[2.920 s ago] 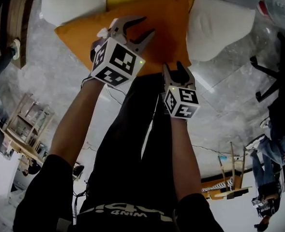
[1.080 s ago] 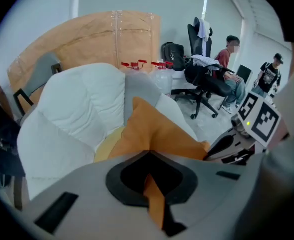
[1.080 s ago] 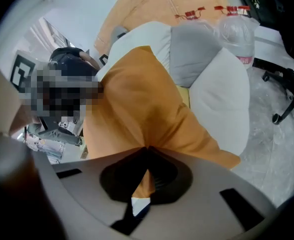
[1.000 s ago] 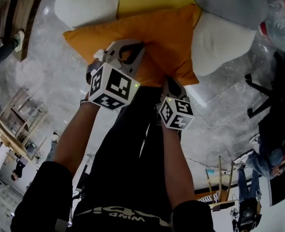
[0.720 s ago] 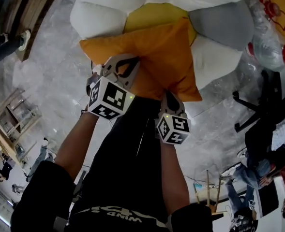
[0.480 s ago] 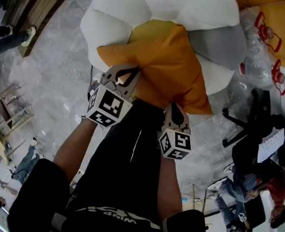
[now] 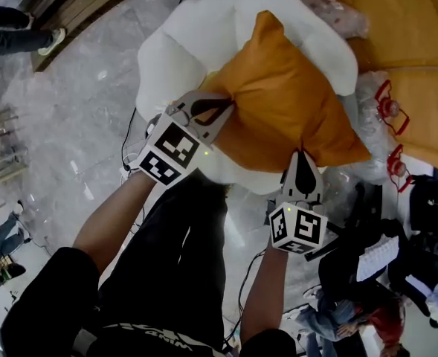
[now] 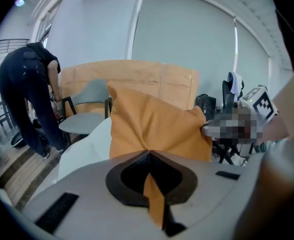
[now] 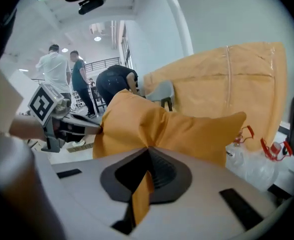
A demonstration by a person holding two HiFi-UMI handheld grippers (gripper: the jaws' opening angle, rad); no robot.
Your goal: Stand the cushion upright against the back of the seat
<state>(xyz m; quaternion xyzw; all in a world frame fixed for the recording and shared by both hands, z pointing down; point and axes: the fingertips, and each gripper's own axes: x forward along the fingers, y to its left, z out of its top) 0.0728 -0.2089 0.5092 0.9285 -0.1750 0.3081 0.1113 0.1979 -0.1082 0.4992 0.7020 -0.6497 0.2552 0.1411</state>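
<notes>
Cushion (image 7: 285, 103), orange and plump, hangs over the white seat (image 7: 181, 43) in the head view, gripped at its two near corners. One far corner pokes up against the seat's puffy back lobes, and its right side juts out past the seat's edge. The left gripper (image 7: 220, 114) has its fingers closed together on the left near corner, and the right gripper (image 7: 303, 158) has its fingers pinched on the right near corner. Whether the cushion's underside rests on the seat cannot be told from here. The seat stands on a grey marbled floor (image 7: 70, 103). To its right lie a clear plastic bag with red handles (image 7: 386, 110) and a big tan wrapped bundle (image 7: 404, 43).

In the left gripper view, the left gripper (image 8: 148, 151) has its fingers clamped on a fold of orange fabric that runs down between them. The cushion (image 8: 151, 129) rises behind them almost upright, face on. The seat (image 8: 82, 149) shows white at the lower left, with a grey chair (image 8: 84, 119) and a bent-over person (image 8: 29, 99) beyond. The bundle (image 8: 151, 81) stands behind.

In the right gripper view, the right gripper (image 9: 147, 148) likewise has its fingers shut on a strip of the cushion (image 9: 176, 129). The left gripper (image 9: 99, 128) bites the opposite corner. The bundle (image 9: 226, 79) fills the background.
</notes>
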